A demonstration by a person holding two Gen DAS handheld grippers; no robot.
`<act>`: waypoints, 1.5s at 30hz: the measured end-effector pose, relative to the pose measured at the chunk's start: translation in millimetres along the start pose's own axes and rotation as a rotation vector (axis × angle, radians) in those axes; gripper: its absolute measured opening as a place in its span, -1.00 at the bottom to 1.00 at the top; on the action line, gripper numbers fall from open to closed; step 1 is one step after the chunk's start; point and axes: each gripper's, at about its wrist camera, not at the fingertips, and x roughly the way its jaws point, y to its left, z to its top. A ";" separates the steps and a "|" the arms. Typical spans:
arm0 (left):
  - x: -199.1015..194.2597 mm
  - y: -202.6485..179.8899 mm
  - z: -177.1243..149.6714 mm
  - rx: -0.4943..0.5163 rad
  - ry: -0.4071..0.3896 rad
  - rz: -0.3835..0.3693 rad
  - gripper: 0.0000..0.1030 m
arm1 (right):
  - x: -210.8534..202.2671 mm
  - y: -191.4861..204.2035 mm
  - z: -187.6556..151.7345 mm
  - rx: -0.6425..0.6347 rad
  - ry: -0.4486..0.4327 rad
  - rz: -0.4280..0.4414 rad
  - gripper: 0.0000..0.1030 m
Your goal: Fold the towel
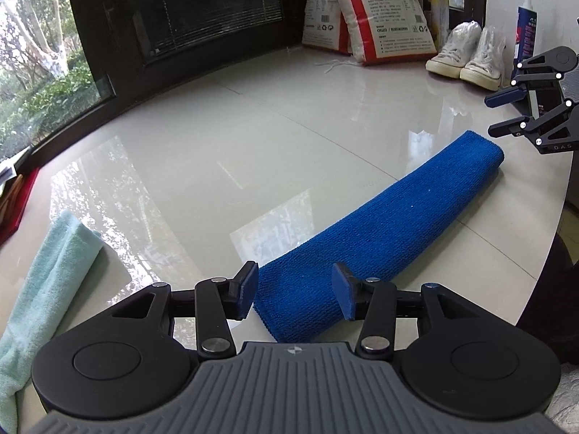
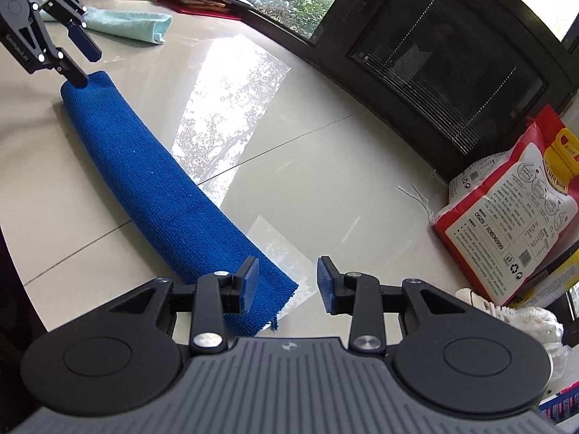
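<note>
Both your tongs stand wide open, holding nothing: left gripper (image 1: 295, 291) at one end of the blue towel (image 1: 365, 228), right gripper (image 2: 287, 284) at the other. You have a long folded strip lying flat on the glossy tabletop (image 1: 202, 166); folding end to end looks left

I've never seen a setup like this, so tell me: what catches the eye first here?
The bright blue towel stands out first: folded into a long narrow strip, it lies across the glossy pale table. A black gripper waits open at each end of it, the left gripper at one end and the right gripper at the other, neither holding it. A pale green towel lies off to the left gripper's side, and white sneakers stand beside printed bags at the far edge.
</note>
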 end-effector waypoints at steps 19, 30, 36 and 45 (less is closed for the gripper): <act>-15.3 -19.3 -5.5 -0.154 -0.074 -0.026 0.28 | -18.4 8.9 -4.9 0.293 -0.017 0.098 -0.07; -18.6 -31.8 -19.9 -0.279 -0.127 -0.017 0.72 | -31.5 27.3 -8.5 0.366 -0.060 0.084 0.39; -27.7 -36.1 -22.3 -0.316 -0.184 0.008 0.98 | -35.3 36.7 -9.9 0.398 -0.082 0.052 0.84; -26.2 -46.0 -26.0 -0.380 -0.180 0.024 1.00 | -33.5 43.9 -7.5 0.470 -0.079 0.045 0.99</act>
